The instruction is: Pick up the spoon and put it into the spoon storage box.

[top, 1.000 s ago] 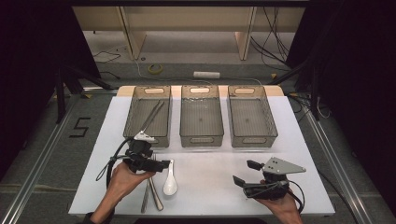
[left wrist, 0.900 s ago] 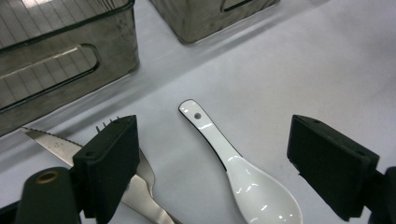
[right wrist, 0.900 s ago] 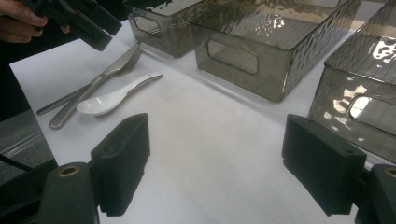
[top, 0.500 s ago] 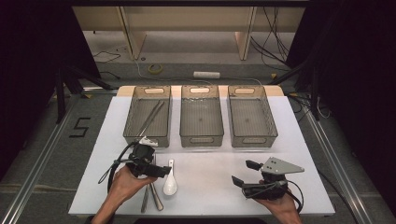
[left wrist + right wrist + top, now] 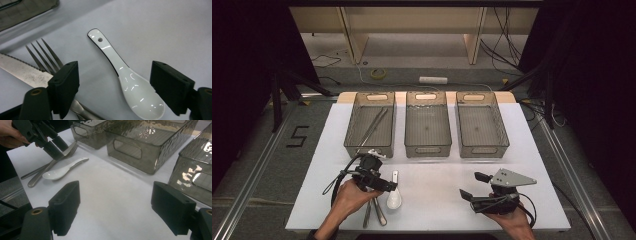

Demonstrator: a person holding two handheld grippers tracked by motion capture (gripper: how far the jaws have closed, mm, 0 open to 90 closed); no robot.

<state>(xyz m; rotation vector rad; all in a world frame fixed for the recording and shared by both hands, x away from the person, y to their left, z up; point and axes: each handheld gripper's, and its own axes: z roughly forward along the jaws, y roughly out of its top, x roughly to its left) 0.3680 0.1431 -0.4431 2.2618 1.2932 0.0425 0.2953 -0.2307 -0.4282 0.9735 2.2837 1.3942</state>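
Note:
A white ceramic spoon [image 5: 393, 199] lies on the white table, bowl toward me. My left gripper [image 5: 384, 186] hovers right over it. In the left gripper view the spoon [image 5: 130, 82] lies between the two black jaws of the left gripper [image 5: 115, 85]. The jaws have just been closing, but the pads stand clear of the spoon on both sides. A steel fork [image 5: 42, 53] and a serrated knife [image 5: 20, 71] lie just beside it. My right gripper [image 5: 471, 185] rests open at the front right with nothing in it, and its own view shows the right gripper [image 5: 115, 205] over bare table.
Three smoky clear bins stand in a row across the table's middle: left bin [image 5: 349, 140] with long metal utensils in it, middle bin [image 5: 427, 148], right bin [image 5: 483, 149]. The fork and knife handles [image 5: 374, 212] reach toward the front edge.
My left gripper has shifted a little to the right and nearer me, over the spoon. The right gripper has stayed where it was.

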